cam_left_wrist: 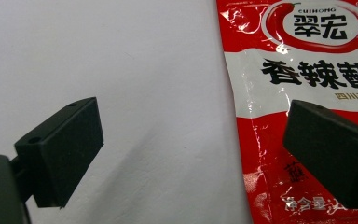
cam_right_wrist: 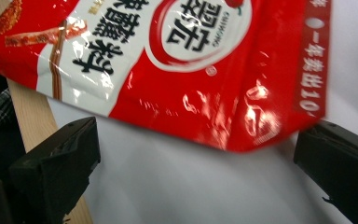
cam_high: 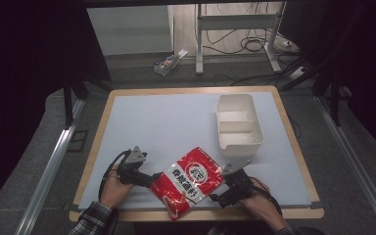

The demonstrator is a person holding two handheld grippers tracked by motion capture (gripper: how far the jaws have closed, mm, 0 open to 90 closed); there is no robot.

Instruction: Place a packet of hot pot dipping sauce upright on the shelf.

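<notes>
A red and white sachet (cam_high: 190,182) with black print lies slanted near the table's front edge, one corner past the edge. My left gripper (cam_high: 153,179) is at its left side and open. In the left gripper view the sachet (cam_left_wrist: 303,70) lies under the right-hand jaw, and the left gripper (cam_left_wrist: 196,156) holds nothing. My right gripper (cam_high: 221,189) sits open at the sachet's right side. In the right gripper view the sachet (cam_right_wrist: 191,70) has its near edge slightly raised just beyond the wide-set jaws of the right gripper (cam_right_wrist: 198,175).
A white divided container (cam_high: 239,122) stands at the back right of the pale mat (cam_high: 161,122). The wooden table edge (cam_right_wrist: 32,121) runs close beside the right gripper. Metal rails flank the table; a stand with cables is behind it.
</notes>
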